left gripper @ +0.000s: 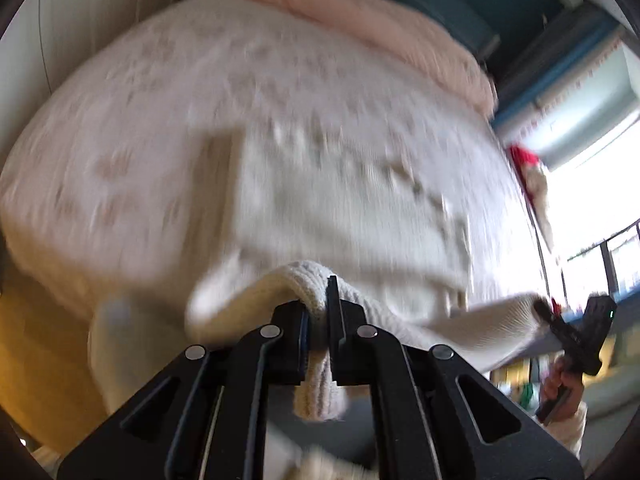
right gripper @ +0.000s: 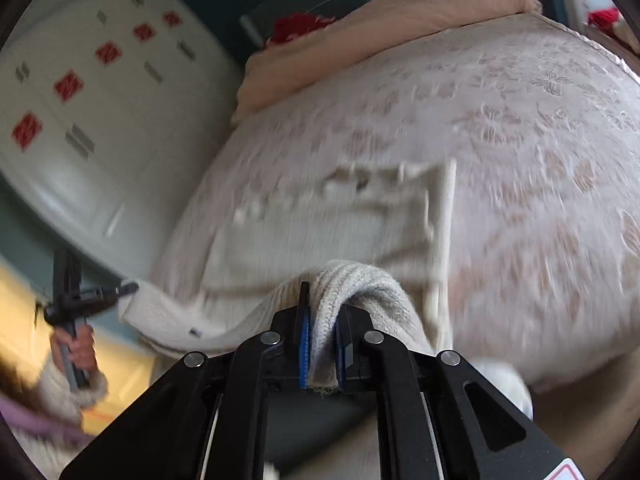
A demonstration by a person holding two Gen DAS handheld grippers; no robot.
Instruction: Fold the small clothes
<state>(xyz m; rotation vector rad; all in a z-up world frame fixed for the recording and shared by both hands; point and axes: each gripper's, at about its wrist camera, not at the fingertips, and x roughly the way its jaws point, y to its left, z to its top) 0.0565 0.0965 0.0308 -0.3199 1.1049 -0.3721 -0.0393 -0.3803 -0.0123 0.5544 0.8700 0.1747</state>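
Both grippers, left gripper (left gripper: 318, 312) and right gripper (right gripper: 322, 320), are clamping the cream knit garment (left gripper: 360, 216), its held edge stretching sideways between them, body trailing forward over the bed (right gripper: 540, 140) mid-frame.

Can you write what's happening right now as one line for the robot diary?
step: folding | left gripper: shut on cream knitted garment | right gripper: shut on same garment | surface: pale floral bedspread | view: motion-blurred

Home bedroom: bed (right gripper: 520, 128) with patterned bedspread, pink quilt (right gripper: 400, 12), white wardrobe (right gripper: 100, 128).
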